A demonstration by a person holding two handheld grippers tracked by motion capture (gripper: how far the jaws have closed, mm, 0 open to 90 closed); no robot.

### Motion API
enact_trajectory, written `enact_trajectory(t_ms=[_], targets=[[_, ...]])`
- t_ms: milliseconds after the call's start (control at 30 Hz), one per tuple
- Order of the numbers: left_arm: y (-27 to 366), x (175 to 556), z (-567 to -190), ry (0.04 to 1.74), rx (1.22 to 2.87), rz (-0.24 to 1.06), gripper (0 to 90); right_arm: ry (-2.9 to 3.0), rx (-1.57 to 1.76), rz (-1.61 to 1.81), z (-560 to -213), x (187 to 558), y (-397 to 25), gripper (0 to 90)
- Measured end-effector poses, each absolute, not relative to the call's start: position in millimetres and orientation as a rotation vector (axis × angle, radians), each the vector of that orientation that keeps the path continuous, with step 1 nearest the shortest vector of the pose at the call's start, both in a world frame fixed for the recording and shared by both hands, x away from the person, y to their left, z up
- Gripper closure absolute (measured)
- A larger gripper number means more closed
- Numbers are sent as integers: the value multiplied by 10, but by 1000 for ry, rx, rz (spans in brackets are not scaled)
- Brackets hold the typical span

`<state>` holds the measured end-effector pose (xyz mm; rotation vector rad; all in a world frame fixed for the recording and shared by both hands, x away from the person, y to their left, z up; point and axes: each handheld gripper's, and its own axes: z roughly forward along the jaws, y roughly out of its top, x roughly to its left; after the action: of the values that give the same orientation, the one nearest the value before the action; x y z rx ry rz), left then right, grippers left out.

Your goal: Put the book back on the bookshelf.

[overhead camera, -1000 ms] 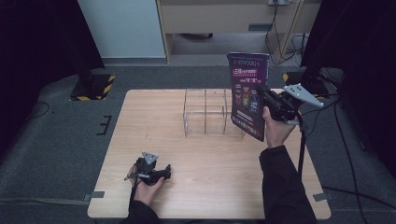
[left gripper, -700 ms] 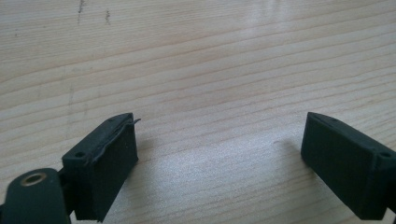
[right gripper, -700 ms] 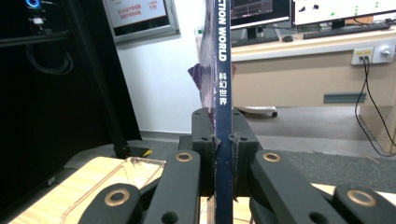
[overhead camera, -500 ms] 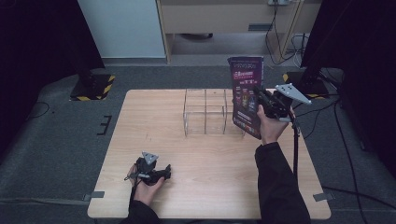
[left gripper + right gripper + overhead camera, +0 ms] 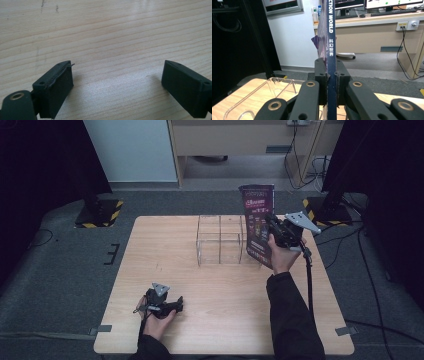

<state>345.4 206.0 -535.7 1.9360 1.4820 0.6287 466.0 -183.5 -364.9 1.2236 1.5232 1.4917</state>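
My right gripper (image 5: pixel 276 231) is shut on a dark purple magazine (image 5: pixel 258 225) and holds it upright above the table's far right, just right of the clear acrylic rack (image 5: pixel 220 240). In the right gripper view the magazine's blue spine (image 5: pixel 331 50) is clamped between the two jaws of that gripper (image 5: pixel 331 75), and the rack (image 5: pixel 272 92) lies below to the left. The left gripper (image 5: pixel 172 306) rests on the table near the front edge; seen from the left gripper view it (image 5: pixel 117 82) stands open over bare wood with nothing between its jaws.
The wooden table (image 5: pixel 165 250) bears the rack at its far middle. Beyond the table are a white panel (image 5: pixel 132 150), a desk front with cables (image 5: pixel 300 145), and black stands with striped bases (image 5: pixel 97 212) on the grey floor.
The right gripper has carried the magazine farther from the person and turned it more edge-on, closer to the rack's right end. The left gripper has stayed still.
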Motion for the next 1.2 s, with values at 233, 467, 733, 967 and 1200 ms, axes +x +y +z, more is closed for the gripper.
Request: enact_trajectory(t_ms=[233,467,733,967,1200], targets=[[2058,3454,-5358,1483,1933,629,92,1524,1223,1483,-3762,4668,-1805,842],[2060,3454,-5357,1481,1937,628,91,1527,1226,1486,-3821,4664,-1795,842],[2059,3454,-5357,1481,1938,628,90,1543,1221,1477,-3871,4639,-1809,840],[2059,3454,-5357,1481,1938,629,89,1594,1208,1468,-3867,4558,-1847,833],[2058,3454,-5357,1482,1938,631,89,1649,1231,1441,-3872,4462,-1923,824]])
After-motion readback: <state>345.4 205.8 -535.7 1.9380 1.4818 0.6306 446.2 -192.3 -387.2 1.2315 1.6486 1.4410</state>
